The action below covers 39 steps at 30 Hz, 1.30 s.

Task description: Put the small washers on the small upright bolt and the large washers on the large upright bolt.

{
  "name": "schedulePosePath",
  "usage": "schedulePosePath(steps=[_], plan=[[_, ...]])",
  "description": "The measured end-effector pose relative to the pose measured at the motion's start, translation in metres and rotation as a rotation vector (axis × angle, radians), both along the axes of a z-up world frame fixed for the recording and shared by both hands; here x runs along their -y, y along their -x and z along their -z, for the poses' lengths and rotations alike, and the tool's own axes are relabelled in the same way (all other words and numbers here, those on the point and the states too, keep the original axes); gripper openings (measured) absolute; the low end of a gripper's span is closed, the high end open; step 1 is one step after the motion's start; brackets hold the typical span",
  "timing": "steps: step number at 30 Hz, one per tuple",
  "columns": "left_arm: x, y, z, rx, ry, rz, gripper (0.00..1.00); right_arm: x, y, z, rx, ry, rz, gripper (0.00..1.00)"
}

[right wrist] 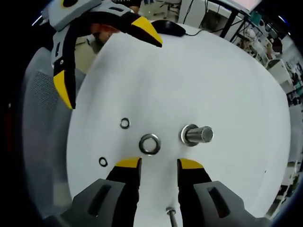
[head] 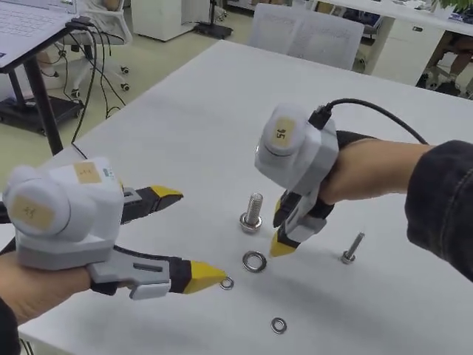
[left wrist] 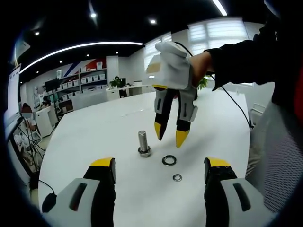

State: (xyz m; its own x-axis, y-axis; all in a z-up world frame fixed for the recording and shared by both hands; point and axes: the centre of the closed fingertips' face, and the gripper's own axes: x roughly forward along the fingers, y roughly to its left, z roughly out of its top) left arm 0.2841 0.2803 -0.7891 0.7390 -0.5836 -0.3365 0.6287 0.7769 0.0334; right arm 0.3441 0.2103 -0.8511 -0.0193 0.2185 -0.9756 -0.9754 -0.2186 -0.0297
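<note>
Step in hand: I judge this the pick-up of the large washer; the right gripper hangs tip-down just above and beside it.
Right jaws: a little apart, holding nothing.
Left jaws: the left gripper lies low over the table's near side, jaws spread wide and empty, pointing toward the washers.
Large bolt: upright near the middle of the table, just beside the large washer; I cannot tell whether the ring at its foot is its head or a washer.
Small bolt: upright, off to the right of the right gripper, apart from the large bolt, and bare as far as I can see.
Small washers: 2 lie flat, 1 next to the left gripper's nearer jaw tip, 1 closer to the table's near edge.
Next move: likely lower the right jaws astride the large washer's rim, close, lift and tip it level, then drop its hole over the large bolt; a thin flat ring on a smooth top may slide away from the pinch.
Table: white, smooth, matte.
Room: an office with a laptop on a stand at the left, cables trailing to the floor, and a chair at the table's far edge.
</note>
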Motion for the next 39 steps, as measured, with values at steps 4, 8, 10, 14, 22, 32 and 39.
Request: schedulePosePath(steps=[4,8,10,14,22,32,39], plan=[[0.0,0.001,-0.001,0.002,-0.003,-0.002,0.76,-0.001,0.006,0.007,-0.008,0.011,-0.008,0.31],[0.001,0.002,-0.002,0.003,-0.003,-0.005,0.76,-0.003,0.011,0.012,-0.016,0.014,-0.014,0.31],[0.001,0.003,-0.002,0.002,-0.003,-0.005,0.76,-0.005,0.013,0.014,-0.023,0.016,-0.015,0.31],[0.001,0.004,-0.001,0.0,-0.004,-0.007,0.76,-0.006,0.015,0.019,-0.028,0.018,-0.016,0.31],[0.0,0.005,-0.001,-0.001,-0.004,-0.007,0.76,-0.007,0.019,0.026,-0.034,0.025,-0.015,0.31],[-0.001,0.005,0.0,-0.003,-0.002,-0.009,0.76,-0.009,0.018,0.03,-0.03,0.032,-0.016,0.3],[-0.001,0.005,0.0,-0.004,0.0,-0.005,0.76,-0.01,0.018,0.029,-0.019,0.037,-0.023,0.3]])
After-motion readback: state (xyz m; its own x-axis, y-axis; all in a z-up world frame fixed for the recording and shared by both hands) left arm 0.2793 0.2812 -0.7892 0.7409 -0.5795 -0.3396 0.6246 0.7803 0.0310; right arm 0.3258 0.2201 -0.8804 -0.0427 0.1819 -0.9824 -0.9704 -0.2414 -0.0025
